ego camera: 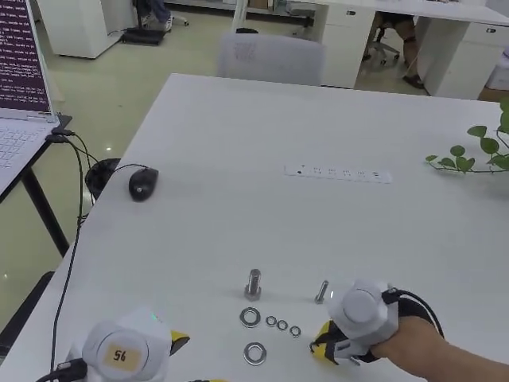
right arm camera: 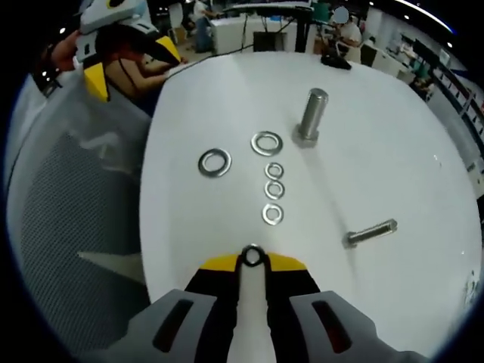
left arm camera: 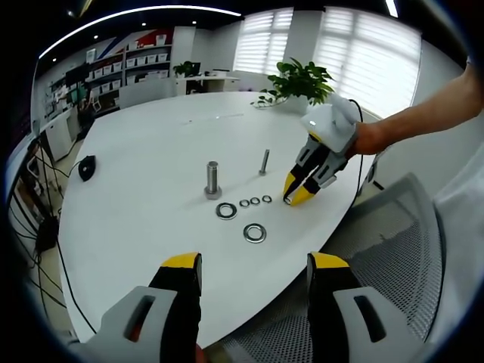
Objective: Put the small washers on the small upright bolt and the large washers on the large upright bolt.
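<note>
1. The silver laptop (ego camera: 16,87) at the far left is cut off by the view's edge.
2. The green leafy plant (ego camera: 481,151) runs off the right edge.
3. The small silver washer (right arm camera: 252,247) is half hidden between the right gripper's (right arm camera: 252,263) jaws.
4. The left gripper (ego camera: 193,360) is cut off at the near edge.

open tabletop (ego camera: 238,183), large bolt (ego camera: 253,283), small bolt (ego camera: 321,291) upright

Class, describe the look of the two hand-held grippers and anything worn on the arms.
Both have white rounded housings and grey jaws with black, yellow-tipped ends. The left gripper carries a yellow label reading 56 on its round cap, and a black cable leaves it. The right gripper has a plain cap and a black strap by the hand. The forearm shows no sleeve.
</note>
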`<state>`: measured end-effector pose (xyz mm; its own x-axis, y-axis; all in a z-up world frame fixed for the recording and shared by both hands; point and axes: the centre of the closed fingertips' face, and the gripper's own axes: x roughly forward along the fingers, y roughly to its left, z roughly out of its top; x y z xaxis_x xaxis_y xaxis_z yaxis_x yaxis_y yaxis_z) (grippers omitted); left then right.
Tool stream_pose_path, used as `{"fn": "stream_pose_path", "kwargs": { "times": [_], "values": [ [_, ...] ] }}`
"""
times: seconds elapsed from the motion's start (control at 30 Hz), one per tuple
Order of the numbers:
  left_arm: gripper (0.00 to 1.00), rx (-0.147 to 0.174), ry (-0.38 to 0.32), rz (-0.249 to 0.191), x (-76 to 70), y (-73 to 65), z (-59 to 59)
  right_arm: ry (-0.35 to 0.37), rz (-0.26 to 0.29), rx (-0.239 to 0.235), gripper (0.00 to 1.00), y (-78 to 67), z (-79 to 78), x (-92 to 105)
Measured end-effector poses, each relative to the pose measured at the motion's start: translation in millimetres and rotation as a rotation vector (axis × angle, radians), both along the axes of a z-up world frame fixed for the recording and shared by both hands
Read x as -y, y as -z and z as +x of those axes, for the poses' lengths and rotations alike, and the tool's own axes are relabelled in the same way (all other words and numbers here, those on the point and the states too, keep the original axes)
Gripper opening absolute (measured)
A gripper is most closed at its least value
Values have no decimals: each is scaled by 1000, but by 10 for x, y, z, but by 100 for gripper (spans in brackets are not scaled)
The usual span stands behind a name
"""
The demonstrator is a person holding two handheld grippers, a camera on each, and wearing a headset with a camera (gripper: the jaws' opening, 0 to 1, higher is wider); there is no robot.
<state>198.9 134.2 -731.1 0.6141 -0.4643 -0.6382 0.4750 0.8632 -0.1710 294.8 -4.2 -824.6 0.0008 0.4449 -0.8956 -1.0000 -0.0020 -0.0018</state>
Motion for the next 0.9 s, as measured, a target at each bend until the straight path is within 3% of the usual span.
{"fn": "stream_pose_path", "kwargs": {
  "times": [0.2, 0.43, 0.77, 0.9],
  "values": [
    [56, 4, 1, -1, 5, -16, 22, 13, -9, 0, 12, -10, 35, -3],
    [56, 4, -10, -4, -29, -20, 29, 51, 29, 16, 12, -178, 150, -26],
    [56, 5, -13, -1, -65, -9, 37, 55, 29, 97, 12, -642, 537, 55],
    [56, 12, -5, 2, -40, -22, 68, 57, 19, 112, 12, -750, 731, 43]
  ]
}}
